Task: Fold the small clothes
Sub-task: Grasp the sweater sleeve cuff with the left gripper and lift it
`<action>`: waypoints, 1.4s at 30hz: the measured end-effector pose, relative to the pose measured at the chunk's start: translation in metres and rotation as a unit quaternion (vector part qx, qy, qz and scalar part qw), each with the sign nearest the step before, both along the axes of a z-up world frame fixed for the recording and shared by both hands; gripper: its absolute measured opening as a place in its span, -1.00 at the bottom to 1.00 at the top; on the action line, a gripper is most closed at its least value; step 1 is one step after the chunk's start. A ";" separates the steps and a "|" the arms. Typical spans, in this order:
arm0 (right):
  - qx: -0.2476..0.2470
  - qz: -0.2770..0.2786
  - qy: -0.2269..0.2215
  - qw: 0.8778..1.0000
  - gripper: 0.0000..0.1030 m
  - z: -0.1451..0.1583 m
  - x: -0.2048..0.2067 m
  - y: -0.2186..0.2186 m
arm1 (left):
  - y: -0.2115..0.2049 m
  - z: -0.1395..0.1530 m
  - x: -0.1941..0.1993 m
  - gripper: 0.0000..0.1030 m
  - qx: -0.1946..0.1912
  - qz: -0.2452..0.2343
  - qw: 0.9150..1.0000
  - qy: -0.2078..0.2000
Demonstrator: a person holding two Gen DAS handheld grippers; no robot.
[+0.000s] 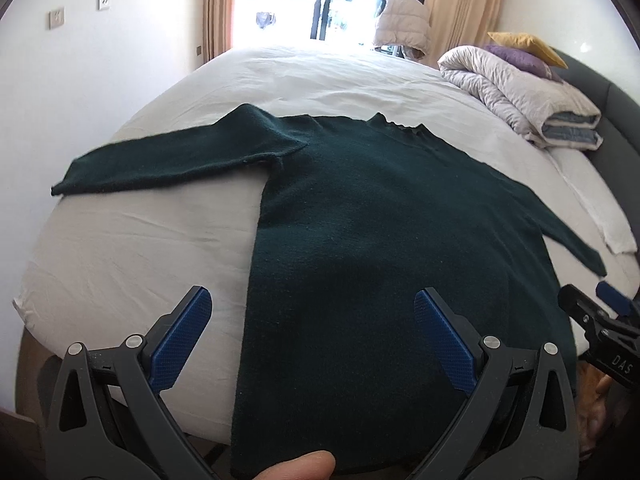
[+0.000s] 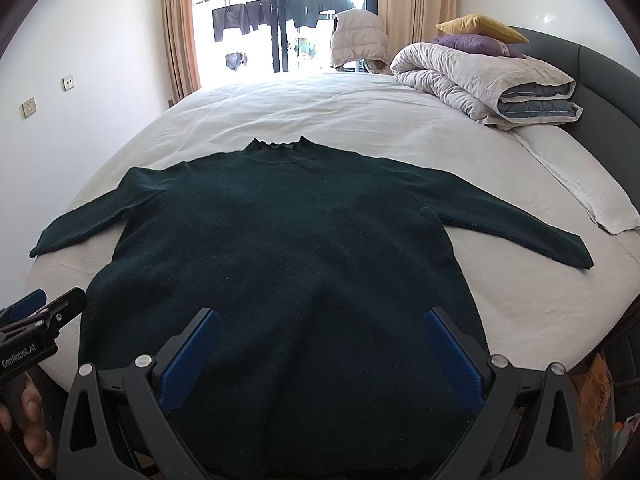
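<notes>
Sweater lies flat on the bed, both sleeves spread out, nothing folded yet. Left tongs and right tongs hang wide apart over its bottom edge, holding nothing. All folding is left.

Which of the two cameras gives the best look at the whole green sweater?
The right wrist view: the dark green sweater lies centred on the bed, with collar and both sleeves fully visible. The left wrist view shows it off to one side, its right sleeve running towards the picture's edge.
</notes>
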State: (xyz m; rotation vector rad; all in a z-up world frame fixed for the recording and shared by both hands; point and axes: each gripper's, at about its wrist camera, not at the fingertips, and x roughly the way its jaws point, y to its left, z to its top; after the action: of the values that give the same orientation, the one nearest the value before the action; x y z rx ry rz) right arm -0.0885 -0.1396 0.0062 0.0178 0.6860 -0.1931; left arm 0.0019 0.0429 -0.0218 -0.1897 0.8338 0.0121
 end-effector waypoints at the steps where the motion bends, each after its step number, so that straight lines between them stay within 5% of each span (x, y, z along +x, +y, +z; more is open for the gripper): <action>1: 0.007 0.008 -0.011 1.000 1.00 0.002 -0.001 0.001 | 0.012 -0.002 0.002 1.00 -0.022 0.007 1.000 0.000; 8: 0.050 0.055 -0.055 0.996 1.00 0.008 0.008 0.014 | 0.121 -0.019 0.014 1.00 -0.141 0.074 0.986 -0.040; 12: 0.058 0.090 -0.064 0.992 0.92 0.009 0.020 0.026 | 0.179 -0.033 0.029 1.00 -0.203 0.111 0.973 -0.017; 20: 0.073 0.115 -0.043 0.990 0.88 0.003 0.049 0.045 | 0.289 -0.073 0.043 1.00 -0.373 0.237 0.895 -0.057; 28: 0.090 0.109 -0.018 0.990 0.85 -0.014 0.066 0.045 | 0.327 -0.074 0.052 0.99 -0.385 0.282 0.874 -0.093; 31: 0.091 0.110 -0.014 0.990 0.82 -0.018 0.068 0.043 | 0.337 -0.067 0.054 0.95 -0.373 0.285 0.877 -0.100; 33: 0.094 0.105 -0.014 0.990 0.81 -0.019 0.068 0.039 | 0.338 -0.061 0.055 0.60 -0.364 0.284 0.881 -0.098; 35: 0.100 0.098 -0.016 0.990 0.81 -0.021 0.069 0.032 | 0.345 -0.064 0.056 -0.52 -0.372 0.281 0.881 -0.084; 37: 0.109 0.091 -0.021 0.990 0.79 -0.021 0.067 0.024 | 0.341 -0.066 0.055 -0.70 -0.381 0.277 0.878 -0.081; 42: 0.139 0.072 -0.023 0.987 0.78 -0.030 0.066 -0.003 | 0.300 -0.007 0.049 -0.84 -0.306 0.241 0.914 -0.117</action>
State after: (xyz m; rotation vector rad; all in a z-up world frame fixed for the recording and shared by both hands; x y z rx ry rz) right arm -0.0229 -0.1425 -0.0236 0.2387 0.6612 0.0428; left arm 0.0507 0.3430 -0.0292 -0.9696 0.5108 0.1898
